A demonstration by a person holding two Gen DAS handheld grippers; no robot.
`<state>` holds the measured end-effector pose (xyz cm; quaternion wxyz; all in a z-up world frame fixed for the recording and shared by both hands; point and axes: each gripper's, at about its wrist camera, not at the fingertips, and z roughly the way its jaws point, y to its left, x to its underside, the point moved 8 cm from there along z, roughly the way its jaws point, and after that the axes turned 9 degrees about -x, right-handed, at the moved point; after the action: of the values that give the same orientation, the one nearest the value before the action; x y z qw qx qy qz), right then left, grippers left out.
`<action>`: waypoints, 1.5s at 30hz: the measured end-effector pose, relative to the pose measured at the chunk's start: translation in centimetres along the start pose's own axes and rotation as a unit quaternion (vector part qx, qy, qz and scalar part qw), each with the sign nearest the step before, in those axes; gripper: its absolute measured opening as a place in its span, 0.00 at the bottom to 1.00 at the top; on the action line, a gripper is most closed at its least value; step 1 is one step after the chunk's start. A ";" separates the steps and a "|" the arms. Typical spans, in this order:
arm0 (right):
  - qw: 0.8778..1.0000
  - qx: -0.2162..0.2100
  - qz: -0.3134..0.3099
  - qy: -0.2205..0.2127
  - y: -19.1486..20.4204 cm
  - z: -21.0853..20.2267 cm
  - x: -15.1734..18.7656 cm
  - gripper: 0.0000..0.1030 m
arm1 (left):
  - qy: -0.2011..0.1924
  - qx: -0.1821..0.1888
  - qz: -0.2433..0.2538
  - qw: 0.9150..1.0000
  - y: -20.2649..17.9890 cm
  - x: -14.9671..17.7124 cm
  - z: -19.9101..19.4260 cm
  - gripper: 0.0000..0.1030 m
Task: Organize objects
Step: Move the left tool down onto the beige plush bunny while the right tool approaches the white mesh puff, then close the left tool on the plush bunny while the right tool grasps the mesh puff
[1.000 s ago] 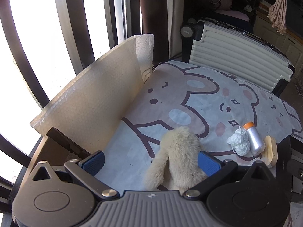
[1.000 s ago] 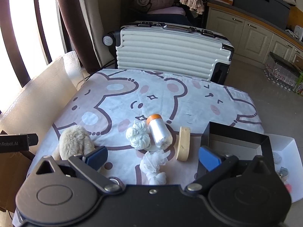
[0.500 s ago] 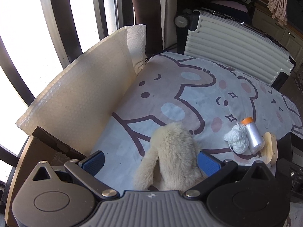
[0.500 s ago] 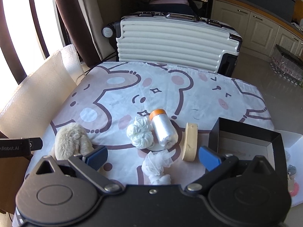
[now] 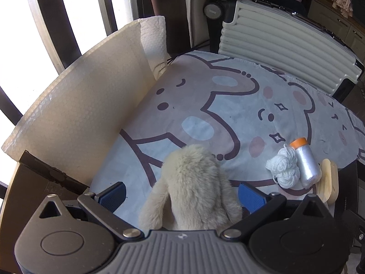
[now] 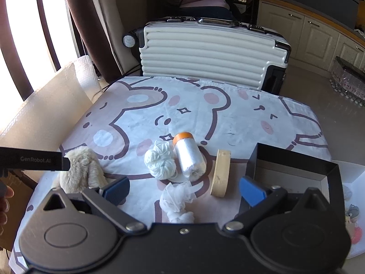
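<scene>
While the left gripper (image 5: 181,194) stands with its blue pads spread wide, the beige plush toy (image 5: 194,182) lies between them on the bear-print cloth (image 5: 228,105), touching neither pad as far as can be seen. To its right rest a white yarn ball (image 6: 160,159), an orange-capped plastic roll (image 6: 189,155), a white mesh puff (image 6: 179,202) and a wooden ring (image 6: 220,173) on edge. The right gripper (image 6: 183,193), jaws wide apart and holding nothing, hovers over the puff, with the black box (image 6: 294,166) at far right.
</scene>
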<state>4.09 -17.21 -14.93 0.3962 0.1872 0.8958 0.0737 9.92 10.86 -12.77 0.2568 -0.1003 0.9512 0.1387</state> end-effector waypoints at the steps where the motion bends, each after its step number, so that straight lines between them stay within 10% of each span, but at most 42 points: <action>1: 1.000 -0.003 0.002 0.000 -0.2 0.3 0.0 1.00 | 0.001 0.000 0.001 1.000 -0.2 0.0 0.3 1.00; 45: 0.997 -0.033 0.062 0.018 -3.1 6.1 1.3 1.00 | 0.078 -0.043 0.066 0.994 -1.8 2.1 8.3 1.00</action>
<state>6.97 -19.65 -20.80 0.3807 0.2274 0.8867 0.1310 12.46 11.52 -21.09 0.1675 -0.0590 0.9659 0.1883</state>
